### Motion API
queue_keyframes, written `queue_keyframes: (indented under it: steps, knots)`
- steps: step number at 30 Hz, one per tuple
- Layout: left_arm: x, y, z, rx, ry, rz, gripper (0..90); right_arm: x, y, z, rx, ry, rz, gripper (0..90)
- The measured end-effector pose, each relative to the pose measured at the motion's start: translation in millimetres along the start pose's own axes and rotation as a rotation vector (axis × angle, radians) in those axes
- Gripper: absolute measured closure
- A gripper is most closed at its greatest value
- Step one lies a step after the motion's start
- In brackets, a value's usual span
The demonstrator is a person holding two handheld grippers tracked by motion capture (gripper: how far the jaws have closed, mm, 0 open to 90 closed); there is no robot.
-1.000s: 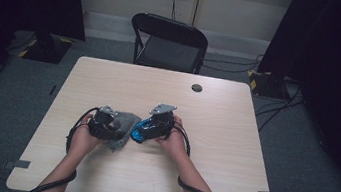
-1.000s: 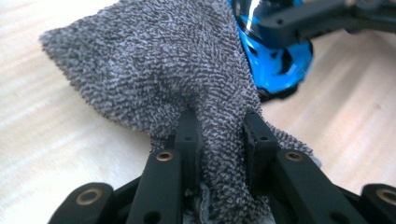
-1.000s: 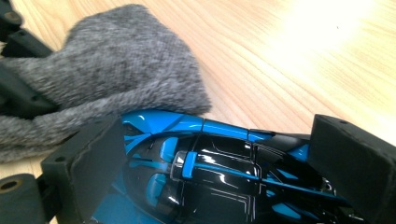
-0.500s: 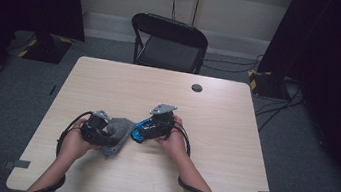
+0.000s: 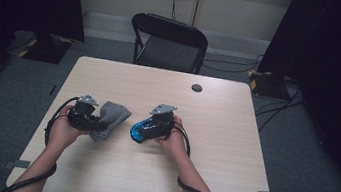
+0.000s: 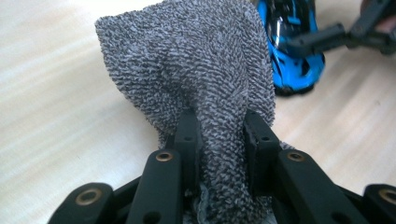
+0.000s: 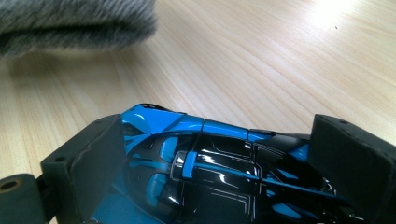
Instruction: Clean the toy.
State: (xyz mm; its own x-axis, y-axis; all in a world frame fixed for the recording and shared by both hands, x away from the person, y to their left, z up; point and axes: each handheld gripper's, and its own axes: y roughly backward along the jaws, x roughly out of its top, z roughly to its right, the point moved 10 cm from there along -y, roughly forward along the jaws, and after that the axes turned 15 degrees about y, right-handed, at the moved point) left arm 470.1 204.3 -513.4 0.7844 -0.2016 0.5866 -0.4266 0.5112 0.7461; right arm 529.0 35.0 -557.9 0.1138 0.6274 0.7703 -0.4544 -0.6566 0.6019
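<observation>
Bare worktop [image 5: 233,135] open right of the blue toy car [image 5: 142,131] and along the near edge. Narrow gap only between car and grey cloth [image 5: 111,118]. Small dark disc [image 5: 197,87] near far edge; chair [image 5: 168,42] beyond.

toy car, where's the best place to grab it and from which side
Across its flanks, coming from one end along its length. The toy car is long, narrow and smooth-topped, and the right gripper holds it so, a jaw against each side.
</observation>
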Motion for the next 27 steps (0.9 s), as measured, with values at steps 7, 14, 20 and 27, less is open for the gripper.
queue_keyframes:
  steps: [7, 14, 20, 27]
  knots:
    - [23.3, -17.6, -2.7, -0.022, 0.007, 0.002, 71.1, 0.1, 0.0, -0.1, 0.000, 0.000, -0.001, 4.0]
    - [52.1, -41.3, -1.5, -0.034, 0.011, 0.017, 70.9, 0.0, 0.0, 0.4, 0.004, -0.001, -0.011, 4.0]
    - [74.1, -64.1, 2.2, -0.016, -0.018, 0.017, 70.8, -0.1, 0.1, 0.3, 0.003, -0.001, -0.011, 3.9]
    - [85.6, -96.5, 9.3, -0.001, -0.065, -0.016, 70.8, 0.4, -0.1, 0.5, 0.009, 0.001, -0.031, 3.9]
